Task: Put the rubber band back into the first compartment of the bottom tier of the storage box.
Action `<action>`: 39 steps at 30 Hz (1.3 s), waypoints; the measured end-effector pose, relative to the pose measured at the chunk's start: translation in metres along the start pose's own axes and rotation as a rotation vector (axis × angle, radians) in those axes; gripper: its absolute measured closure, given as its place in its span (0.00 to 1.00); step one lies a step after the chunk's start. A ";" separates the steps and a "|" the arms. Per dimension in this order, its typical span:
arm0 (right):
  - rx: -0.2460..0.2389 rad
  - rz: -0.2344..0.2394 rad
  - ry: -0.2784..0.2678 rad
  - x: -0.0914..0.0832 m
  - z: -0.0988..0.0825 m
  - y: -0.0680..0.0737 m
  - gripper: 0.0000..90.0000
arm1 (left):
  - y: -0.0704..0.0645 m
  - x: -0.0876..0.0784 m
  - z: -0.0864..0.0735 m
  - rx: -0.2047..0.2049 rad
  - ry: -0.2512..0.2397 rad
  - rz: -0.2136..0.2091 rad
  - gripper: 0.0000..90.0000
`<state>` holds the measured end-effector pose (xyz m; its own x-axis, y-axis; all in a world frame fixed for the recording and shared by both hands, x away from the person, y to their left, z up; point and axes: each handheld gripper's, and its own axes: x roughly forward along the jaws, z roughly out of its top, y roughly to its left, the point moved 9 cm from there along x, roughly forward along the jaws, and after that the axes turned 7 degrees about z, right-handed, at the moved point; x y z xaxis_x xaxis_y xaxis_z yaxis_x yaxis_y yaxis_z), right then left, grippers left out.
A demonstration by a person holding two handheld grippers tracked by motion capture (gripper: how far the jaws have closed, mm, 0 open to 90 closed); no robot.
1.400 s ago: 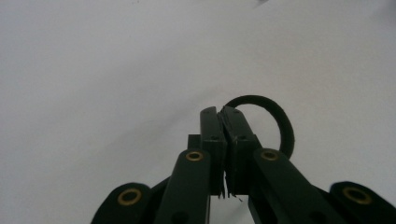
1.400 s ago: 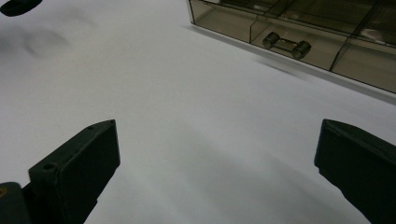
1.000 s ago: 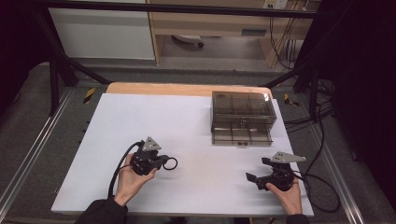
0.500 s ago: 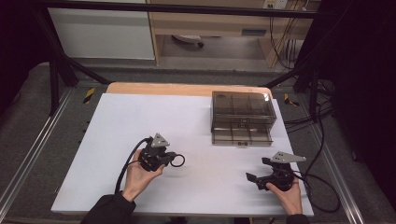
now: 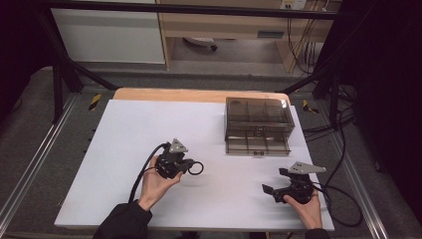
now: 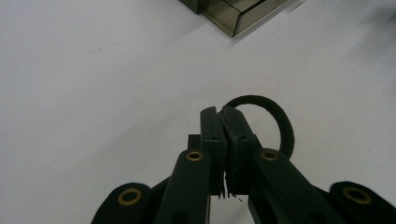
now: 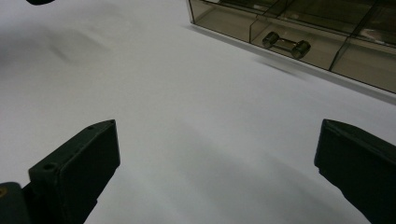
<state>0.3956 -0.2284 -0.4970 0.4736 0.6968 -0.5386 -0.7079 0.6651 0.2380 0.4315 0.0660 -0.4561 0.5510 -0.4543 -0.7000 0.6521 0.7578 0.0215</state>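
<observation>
My left tongs (image 6: 223,122) pinch the black ring (image 6: 280,122) by its edge, lifted just off the white worktop (image 5: 124,149) so it hangs free. My right tongs (image 7: 215,163) gape wide and empty, facing the smoky drawer box (image 5: 258,124) and its handle (image 7: 286,44), probably to open it.

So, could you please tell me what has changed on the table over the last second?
The left hand-held gripper, shut on the black rubber ring, has carried it right, towards the smoky transparent plastic drawer box. Nothing was picked up or released. The right hand-held gripper stayed open in place, and the box did not move on the white table.
</observation>
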 end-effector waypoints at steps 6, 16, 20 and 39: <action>0.000 0.001 0.001 0.000 0.000 0.000 0.01 | -0.002 0.005 0.007 0.006 0.000 0.003 0.97; 0.000 0.002 0.004 0.000 0.000 0.000 0.01 | -0.007 0.012 0.017 0.008 0.000 -0.003 0.97; 0.000 0.001 0.005 0.000 0.000 0.000 0.01 | -0.008 0.014 0.022 0.011 -0.003 -0.004 0.97; 0.000 0.002 0.001 0.000 0.000 0.000 0.01 | -0.020 0.024 0.045 0.025 -0.015 -0.018 0.97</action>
<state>0.3953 -0.2285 -0.4969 0.4717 0.6978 -0.5390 -0.7087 0.6637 0.2391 0.4553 0.0187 -0.4414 0.5468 -0.4744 -0.6899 0.6747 0.7376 0.0277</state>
